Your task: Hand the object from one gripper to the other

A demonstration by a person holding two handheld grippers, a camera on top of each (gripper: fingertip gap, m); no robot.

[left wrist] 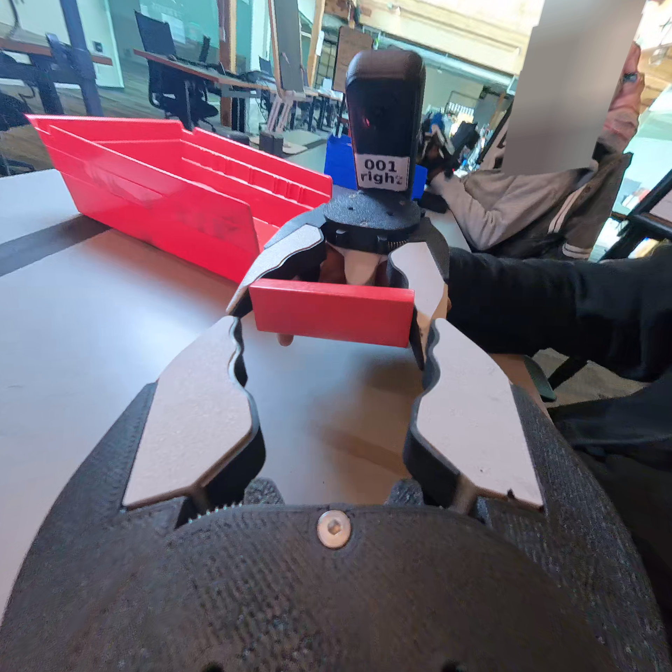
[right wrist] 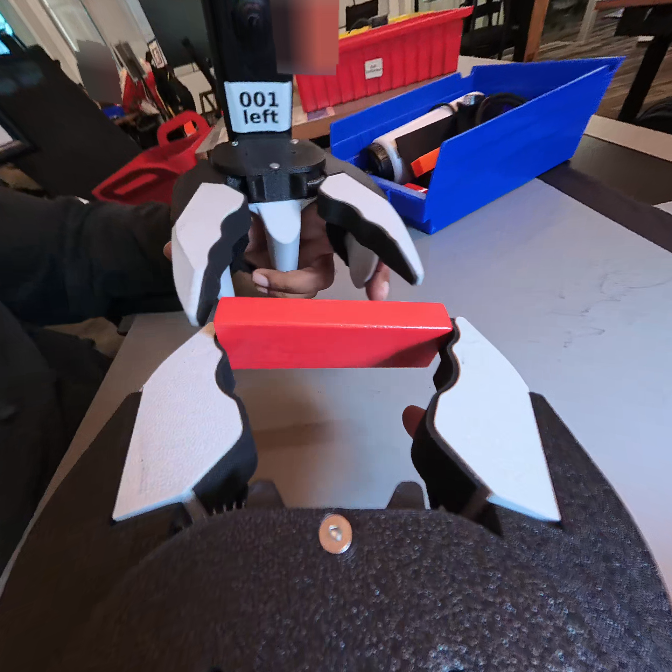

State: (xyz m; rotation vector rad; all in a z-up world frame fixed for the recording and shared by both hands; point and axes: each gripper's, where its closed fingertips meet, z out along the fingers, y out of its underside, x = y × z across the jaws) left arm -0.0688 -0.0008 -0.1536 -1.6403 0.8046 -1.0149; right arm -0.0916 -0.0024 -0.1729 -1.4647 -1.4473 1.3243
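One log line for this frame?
stage: mid-handover | right gripper: shut on red block | left gripper: open, at block, above table

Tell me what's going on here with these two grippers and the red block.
A person holds a gripper in each hand above a grey table. The right gripper is clamped on the ends of a red block, held off the table. The left gripper faces it with jaws open, close to the block but not gripping it.

Blk textured grippers (right wrist: 332, 342), white-faced jaws, blk sleeves (left wrist: 545, 302).
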